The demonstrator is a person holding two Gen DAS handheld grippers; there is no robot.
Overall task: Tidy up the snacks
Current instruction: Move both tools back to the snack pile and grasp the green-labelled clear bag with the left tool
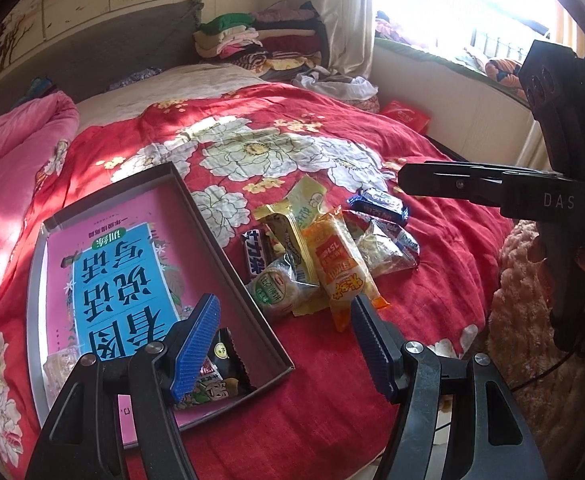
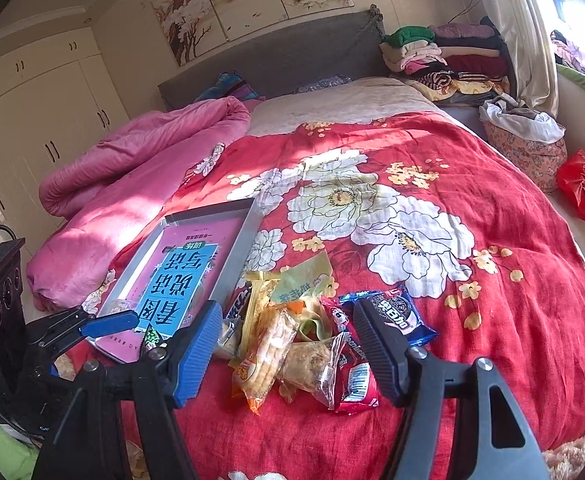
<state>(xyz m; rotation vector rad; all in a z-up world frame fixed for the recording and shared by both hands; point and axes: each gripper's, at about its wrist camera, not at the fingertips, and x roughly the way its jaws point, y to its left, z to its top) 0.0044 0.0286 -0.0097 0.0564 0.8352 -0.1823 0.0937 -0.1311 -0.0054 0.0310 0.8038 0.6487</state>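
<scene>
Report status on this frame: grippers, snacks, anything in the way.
Left gripper open, empty, over the tray's near corner. Right gripper open, empty, above the snack pile. Black packet already in tray. Nothing blocking.

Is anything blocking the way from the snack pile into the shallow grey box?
Nothing visible. The pile of wrapped snacks lies on the red floral bedspread right beside the shallow grey box, only its low wall between. Both left gripper and right gripper are open and empty.
</scene>
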